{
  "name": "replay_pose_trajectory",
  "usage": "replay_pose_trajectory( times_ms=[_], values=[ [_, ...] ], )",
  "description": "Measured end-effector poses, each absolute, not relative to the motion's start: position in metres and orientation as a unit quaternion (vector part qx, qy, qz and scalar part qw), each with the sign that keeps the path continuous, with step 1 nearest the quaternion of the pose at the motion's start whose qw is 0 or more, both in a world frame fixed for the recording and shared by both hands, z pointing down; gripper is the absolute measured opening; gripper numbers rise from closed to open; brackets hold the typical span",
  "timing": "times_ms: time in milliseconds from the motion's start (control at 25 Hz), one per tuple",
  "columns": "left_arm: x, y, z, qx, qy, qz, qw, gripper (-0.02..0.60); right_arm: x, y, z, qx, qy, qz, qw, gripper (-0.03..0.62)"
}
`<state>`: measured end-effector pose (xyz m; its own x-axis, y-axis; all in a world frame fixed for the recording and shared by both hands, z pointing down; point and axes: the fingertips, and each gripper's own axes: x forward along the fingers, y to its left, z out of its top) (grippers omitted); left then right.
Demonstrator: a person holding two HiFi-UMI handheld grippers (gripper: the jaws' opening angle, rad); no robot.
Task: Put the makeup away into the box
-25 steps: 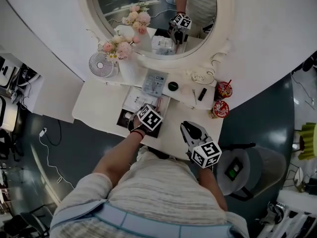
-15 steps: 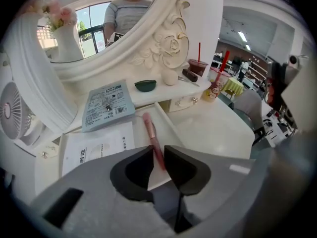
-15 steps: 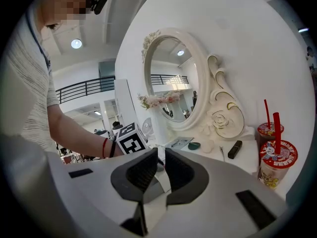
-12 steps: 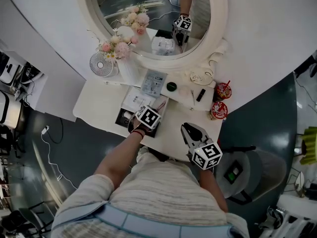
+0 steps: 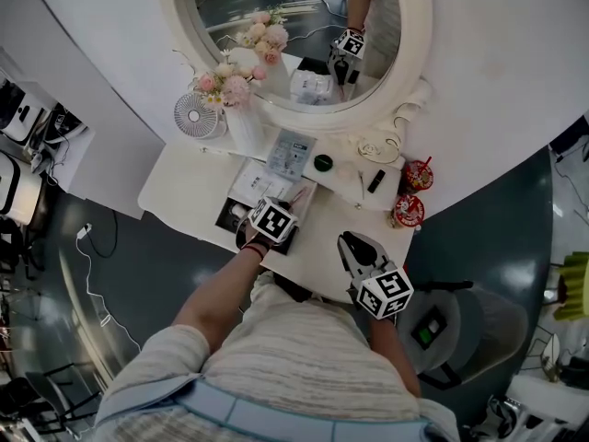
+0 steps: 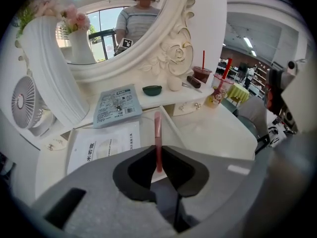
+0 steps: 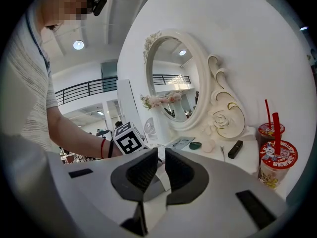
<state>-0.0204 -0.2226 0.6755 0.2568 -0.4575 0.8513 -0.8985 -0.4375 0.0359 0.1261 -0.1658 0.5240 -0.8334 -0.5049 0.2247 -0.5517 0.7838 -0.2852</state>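
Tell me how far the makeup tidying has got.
Done: a white sachet looks already in the box. In hand: the left gripper has just been closing on a slim pink stick over the box; the right gripper is open, empty. Left: the green compact, black tube and blue-grey packet, still outside it.

1. Left gripper [image 6: 158,155]: smooth grey shell, two black jaw pads, dark slot-shaped recess in the shell.
2. Right gripper [image 7: 159,157]: matching grey shell, black ribbed pads, a dark rectangular recess on either side.
3. Left marker cube [image 5: 274,221] and right marker cube [image 5: 384,292]: white faces, black square patterns.
4. Shirt [image 5: 294,357]: short-sleeved, pale, fine horizontal stripes.
5. Wrist bands [image 7: 102,148]: one red, one black, on the left wrist.
6. Waistband [image 5: 258,411]: light blue.
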Motion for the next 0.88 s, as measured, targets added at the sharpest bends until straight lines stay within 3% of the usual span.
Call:
replay_pose_trajectory(
  times_ms=[880],
  values=[
    [-0.04, -0.154, 0.656, 0.76, -0.434, 0.438, 0.206, 0.048, 0.106, -0.151, 0.521, 0.225, -0.958, 0.161, 0.07, 0.011]
  ],
)
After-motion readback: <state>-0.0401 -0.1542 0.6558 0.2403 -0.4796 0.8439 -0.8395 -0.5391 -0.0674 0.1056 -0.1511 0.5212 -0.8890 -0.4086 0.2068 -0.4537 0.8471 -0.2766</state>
